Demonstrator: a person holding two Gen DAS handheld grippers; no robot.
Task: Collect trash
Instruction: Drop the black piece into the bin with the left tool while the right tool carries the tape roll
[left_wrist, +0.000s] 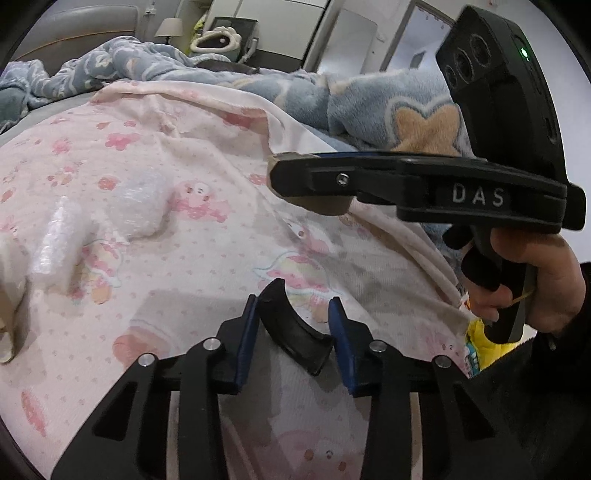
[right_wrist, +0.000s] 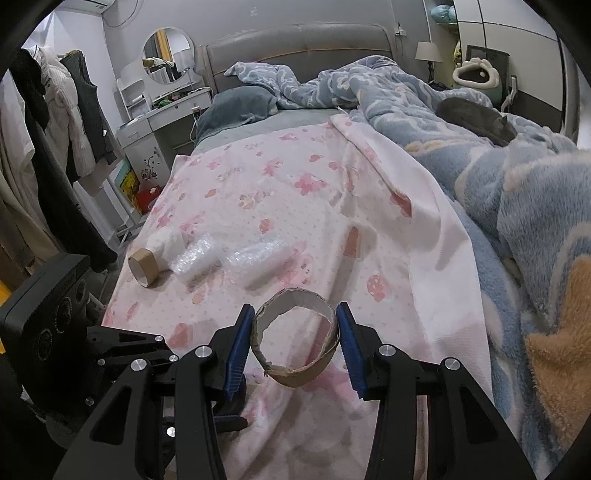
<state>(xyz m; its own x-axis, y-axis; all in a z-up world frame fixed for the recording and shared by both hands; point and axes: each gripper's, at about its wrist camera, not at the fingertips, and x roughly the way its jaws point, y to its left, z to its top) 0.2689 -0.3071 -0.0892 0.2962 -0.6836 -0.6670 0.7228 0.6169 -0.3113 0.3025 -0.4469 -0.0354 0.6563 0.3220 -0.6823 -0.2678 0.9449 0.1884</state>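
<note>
Left gripper (left_wrist: 293, 332) fingers closed around a curved black plastic piece (left_wrist: 291, 332), at 6 o'clock over the pink blanket (left_wrist: 184, 258). Right gripper (right_wrist: 295, 332) fingers clamped on a cardboard ring (right_wrist: 295, 332). Best squeezed gently, lifted straight. Bubble wrap (right_wrist: 221, 258) waiting at 10 o'clock.

Pink floral sheet (right_wrist: 295, 192) spread over bed; blue fleece blanket (right_wrist: 498, 177) heaped along its right side, grey cat (right_wrist: 476, 118) curled on top. Round mirror (right_wrist: 168, 55) above white dresser (right_wrist: 162, 122); clothes (right_wrist: 55, 110) hanging at left.
</note>
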